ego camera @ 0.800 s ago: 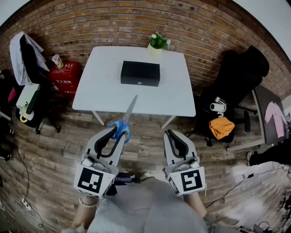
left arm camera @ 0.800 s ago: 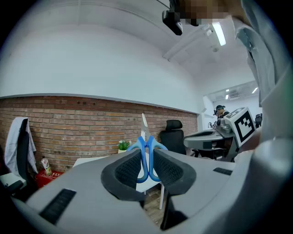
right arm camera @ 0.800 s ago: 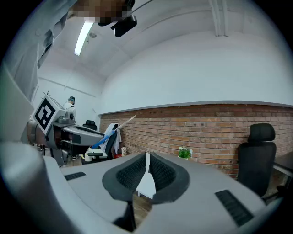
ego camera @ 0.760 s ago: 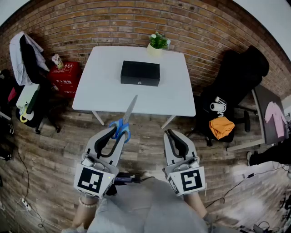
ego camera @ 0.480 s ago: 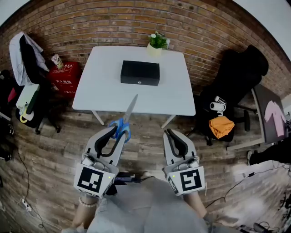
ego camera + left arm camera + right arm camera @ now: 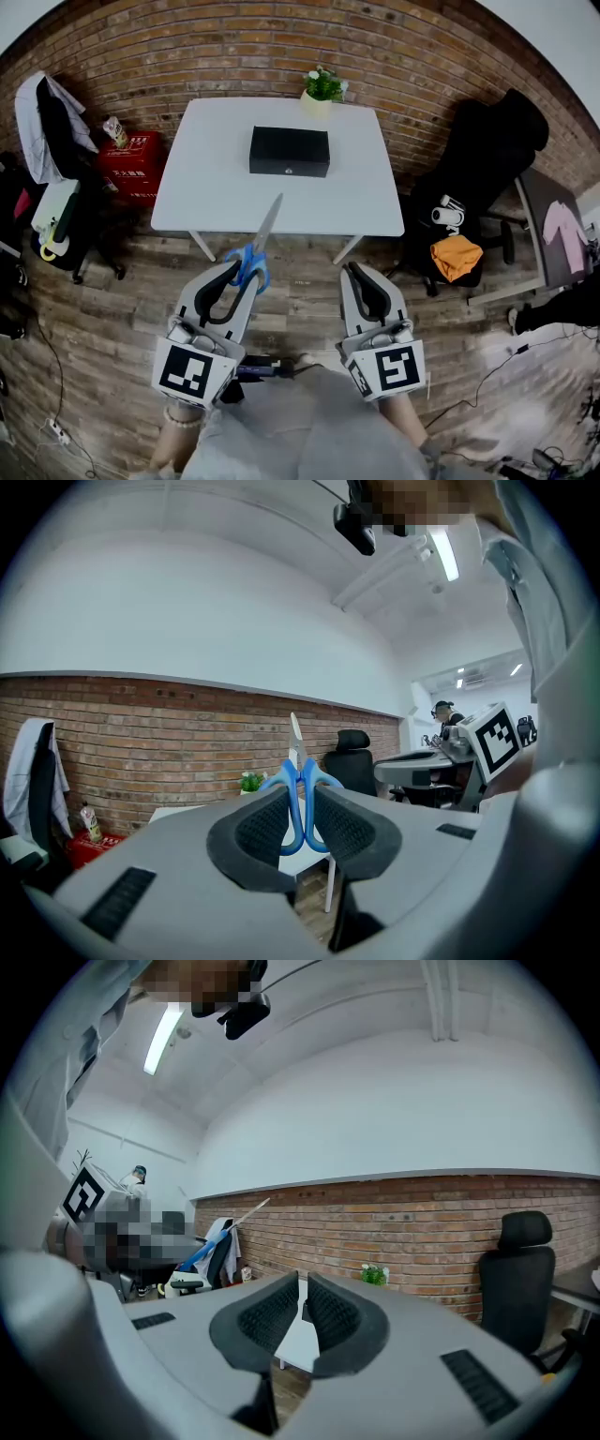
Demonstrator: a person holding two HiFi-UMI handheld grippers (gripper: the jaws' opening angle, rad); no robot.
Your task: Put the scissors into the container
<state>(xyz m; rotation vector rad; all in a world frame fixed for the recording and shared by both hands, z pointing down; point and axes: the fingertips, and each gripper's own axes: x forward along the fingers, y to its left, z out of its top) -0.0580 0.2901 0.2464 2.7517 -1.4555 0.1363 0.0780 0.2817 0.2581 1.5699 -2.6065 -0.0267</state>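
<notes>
Left gripper (image 6: 300, 825) clamping scissors (image 6: 268, 223), container (image 6: 290, 151) apparently closed

Table (image 6: 202, 192) stands against the brick wall (image 6: 187, 47). Container (image 6: 289, 151) sits on the table, rear centre. Potted plant (image 6: 322, 91) is behind it and slightly right, at the table's back edge. Office chair (image 6: 483, 155) is right of the table; box (image 6: 133, 159) is on the floor to its left. In front of the table: left gripper (image 6: 242, 269), scissors (image 6: 260, 239) handles between its jaws, blade tip over the table's front edge. Right gripper (image 6: 359, 274) is beside it, nothing between its jaws.
</notes>
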